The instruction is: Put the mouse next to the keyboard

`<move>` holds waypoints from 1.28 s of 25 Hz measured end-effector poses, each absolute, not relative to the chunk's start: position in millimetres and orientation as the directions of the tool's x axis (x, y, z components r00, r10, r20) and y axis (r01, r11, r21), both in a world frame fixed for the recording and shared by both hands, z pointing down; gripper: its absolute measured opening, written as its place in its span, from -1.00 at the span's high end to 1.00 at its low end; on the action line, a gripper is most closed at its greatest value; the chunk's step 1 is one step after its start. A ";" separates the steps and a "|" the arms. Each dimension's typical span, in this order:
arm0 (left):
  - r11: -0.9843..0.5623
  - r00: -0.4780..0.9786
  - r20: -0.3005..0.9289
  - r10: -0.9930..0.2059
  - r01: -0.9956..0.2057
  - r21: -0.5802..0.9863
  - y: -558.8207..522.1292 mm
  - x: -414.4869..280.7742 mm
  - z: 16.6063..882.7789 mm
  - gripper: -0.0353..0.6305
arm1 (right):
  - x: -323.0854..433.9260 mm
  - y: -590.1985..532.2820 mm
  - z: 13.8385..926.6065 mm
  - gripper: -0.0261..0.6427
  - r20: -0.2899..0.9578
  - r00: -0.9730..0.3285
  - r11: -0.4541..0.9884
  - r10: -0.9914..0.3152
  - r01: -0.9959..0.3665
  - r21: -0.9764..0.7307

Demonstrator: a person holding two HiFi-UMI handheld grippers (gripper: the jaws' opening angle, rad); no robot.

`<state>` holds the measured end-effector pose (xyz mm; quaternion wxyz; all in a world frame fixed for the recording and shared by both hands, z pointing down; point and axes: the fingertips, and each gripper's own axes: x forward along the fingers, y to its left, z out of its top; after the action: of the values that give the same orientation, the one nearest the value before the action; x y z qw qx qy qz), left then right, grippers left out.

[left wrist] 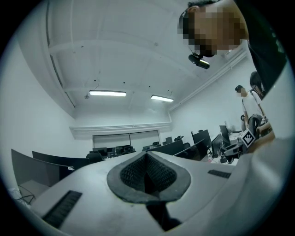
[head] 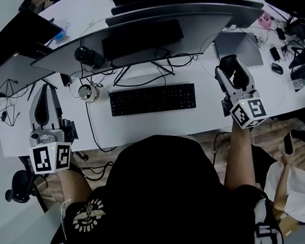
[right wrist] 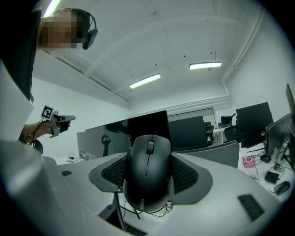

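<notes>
The black mouse (right wrist: 147, 177) is clamped between the mesh pads of my right gripper (head: 232, 62), which is shut on it and held above the white desk (head: 197, 125), right of the keyboard. In the head view the mouse (head: 228, 64) shows dark between the jaws. The black keyboard (head: 153, 99) lies flat in front of the curved monitor (head: 165, 30). My left gripper (head: 47, 90) hovers over the desk's left end, far from the keyboard. Its pads (left wrist: 131, 173) meet with nothing between them, and it points up at the ceiling.
Black cables (head: 148, 70) trail between monitor and keyboard. A round silver device (head: 89, 93) sits left of the keyboard. A second mouse (head: 276, 68), a pink object (head: 265, 19) and small gadgets lie at the far right. The desk's front edge runs below the keyboard.
</notes>
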<state>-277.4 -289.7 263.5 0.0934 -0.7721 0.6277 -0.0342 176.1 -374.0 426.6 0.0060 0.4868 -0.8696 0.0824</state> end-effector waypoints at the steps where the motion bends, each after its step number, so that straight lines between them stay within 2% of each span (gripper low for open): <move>1: -0.189 0.204 -0.065 -0.977 -0.964 -0.187 -288.7 -278.1 263.8 0.89 | 176.2 -375.2 430.3 0.05 0.098 -0.528 0.514 -0.844 -0.847 -0.137; 32: -0.120 0.129 -0.047 -0.990 -0.979 -0.166 -269.3 -284.1 279.4 0.89 | 201.3 -378.2 572.0 0.05 0.389 -0.487 0.453 -0.782 -0.873 -0.181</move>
<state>-284.1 -269.3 279.4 0.0783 -0.7473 0.6587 -0.0375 201.3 -378.2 572.0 0.1255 0.4906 -0.8432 0.1805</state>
